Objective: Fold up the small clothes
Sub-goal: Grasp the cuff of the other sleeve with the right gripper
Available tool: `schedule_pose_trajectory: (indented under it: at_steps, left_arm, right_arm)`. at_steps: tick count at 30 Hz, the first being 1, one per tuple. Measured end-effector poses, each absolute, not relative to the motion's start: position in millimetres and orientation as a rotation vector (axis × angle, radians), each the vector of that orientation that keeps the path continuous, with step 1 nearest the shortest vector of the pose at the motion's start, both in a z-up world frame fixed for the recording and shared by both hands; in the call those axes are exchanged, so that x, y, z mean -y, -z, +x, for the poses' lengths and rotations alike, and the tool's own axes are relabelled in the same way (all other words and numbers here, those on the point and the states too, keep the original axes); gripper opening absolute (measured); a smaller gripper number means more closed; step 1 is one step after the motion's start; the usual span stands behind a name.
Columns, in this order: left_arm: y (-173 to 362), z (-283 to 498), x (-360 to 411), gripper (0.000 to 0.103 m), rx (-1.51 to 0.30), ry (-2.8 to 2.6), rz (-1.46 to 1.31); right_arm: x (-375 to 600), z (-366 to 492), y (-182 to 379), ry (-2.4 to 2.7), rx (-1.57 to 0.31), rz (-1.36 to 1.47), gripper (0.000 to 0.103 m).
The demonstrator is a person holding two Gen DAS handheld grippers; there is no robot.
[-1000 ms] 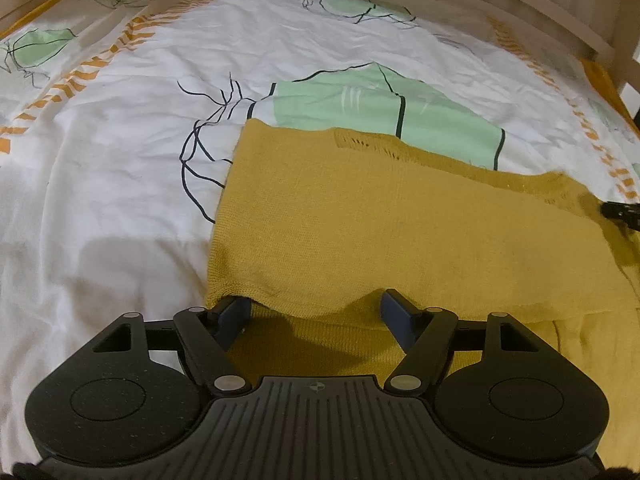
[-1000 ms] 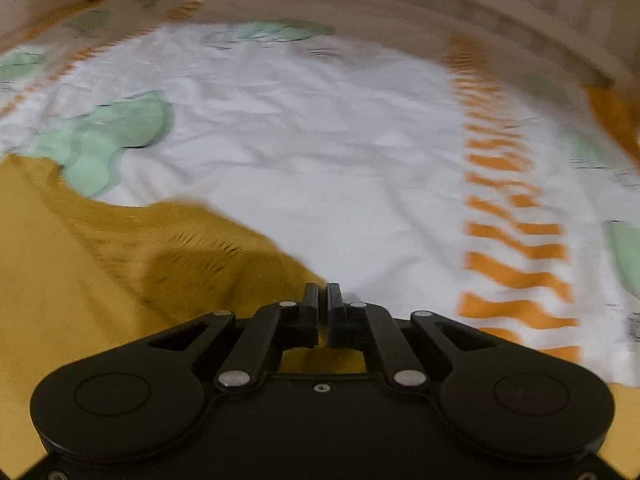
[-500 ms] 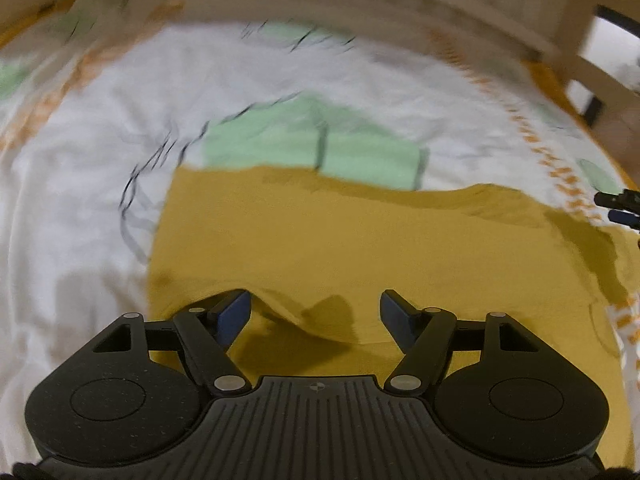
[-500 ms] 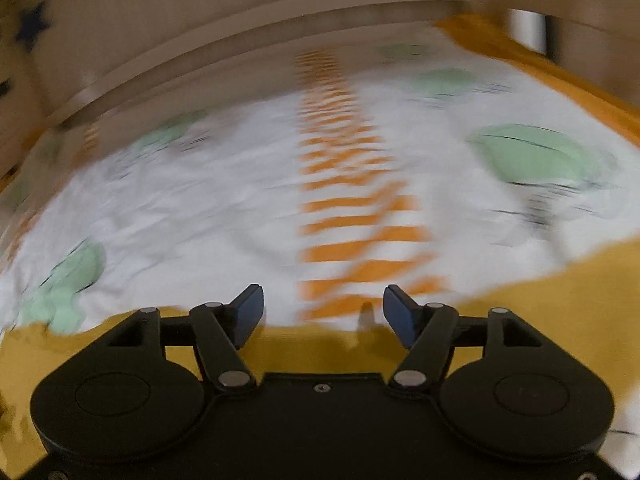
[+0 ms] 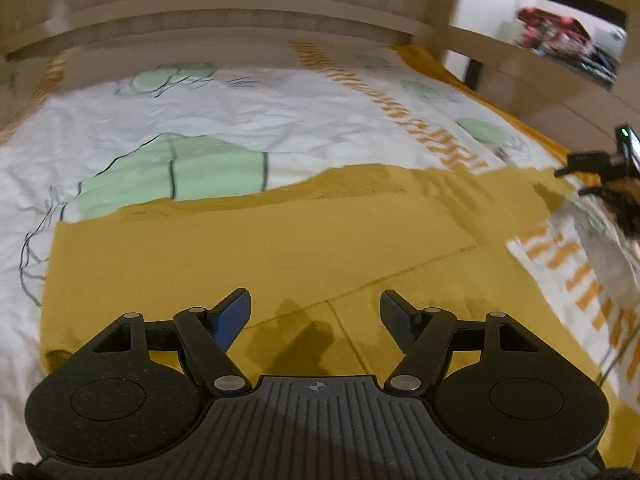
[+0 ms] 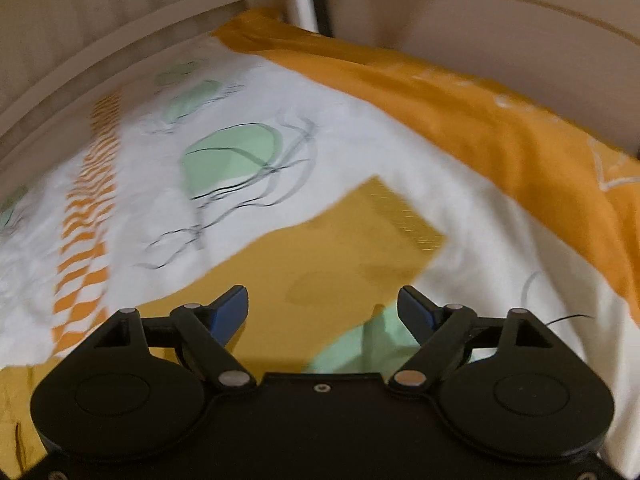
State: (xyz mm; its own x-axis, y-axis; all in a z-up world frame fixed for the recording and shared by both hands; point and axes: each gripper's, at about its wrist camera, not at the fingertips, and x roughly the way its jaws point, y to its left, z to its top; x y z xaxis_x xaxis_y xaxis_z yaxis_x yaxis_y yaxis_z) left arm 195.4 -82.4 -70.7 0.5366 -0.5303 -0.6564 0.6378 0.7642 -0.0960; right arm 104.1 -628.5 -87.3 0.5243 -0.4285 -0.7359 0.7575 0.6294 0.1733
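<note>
A mustard-yellow knit garment [image 5: 288,248] lies flat on the bed, folded over on itself. My left gripper [image 5: 315,311] is open and empty, hovering over the garment's near part. My right gripper [image 6: 322,307] is open and empty above one sleeve [image 6: 360,248] that stretches away to its ribbed cuff [image 6: 404,216]. In the left wrist view the right gripper [image 5: 592,172] shows at the far right edge, beside the garment's right end.
The bed has a white cover [image 5: 248,104] printed with green shapes and orange stripes. An orange pillow or blanket [image 6: 500,120] lies along the right side. A wooden bed frame [image 5: 224,12] rings the far edge. A doorway [image 5: 560,40] shows beyond.
My right gripper opened, letting go of the garment, and swung right toward the sleeve. My left gripper stayed open and pulled back and up, with the garment now lying flatter.
</note>
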Motion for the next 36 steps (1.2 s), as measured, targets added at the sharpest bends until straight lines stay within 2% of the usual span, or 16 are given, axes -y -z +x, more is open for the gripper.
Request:
schedule_pose_trajectory:
  at_steps: [11, 13, 14, 15, 17, 21, 27, 36]
  left_arm:
    - [85.7, 184.0, 93.6, 0.069, -0.735, 0.814, 0.238]
    - [86.4, 184.3, 93.2, 0.069, -0.731, 0.797, 0.249]
    - [86.8, 185.4, 92.8, 0.069, -0.729, 0.786, 0.25]
    - [86.9, 186.4, 91.6, 0.069, -0.728, 0.779, 0.249]
    - [86.2, 188.6, 88.7, 0.069, -0.726, 0.758, 0.248]
    - [82.1, 194.6, 84.6, 0.069, -0.732, 0.691, 0.259]
    - [66.7, 205.2, 72.2, 0.069, -0.721, 0.589, 0.225]
    - [51.6, 231.2, 49.4, 0.069, -0.815, 0.445, 0.136]
  right_arm:
    - [668.0, 93.8, 116.9, 0.829, -0.618, 0.725, 0.08]
    - [671.0, 95.3, 117.8, 0.842, -0.608, 0.724, 0.068]
    - [672.5, 96.7, 118.2, 0.852, -0.612, 0.717, 0.057]
    - [674.1, 97.6, 118.6, 0.86, -0.616, 0.714, 0.039]
    - [678.1, 98.8, 119.0, 0.871, -0.626, 0.731, 0.017]
    - [668.7, 100.5, 105.7, 0.846, -0.621, 0.684, 0.017]
    - [629.6, 114.9, 53.8, 0.716, -0.587, 0.582, 0.017]
    - [509.4, 160.1, -35.3, 0.401, -0.558, 0.436, 0.017]
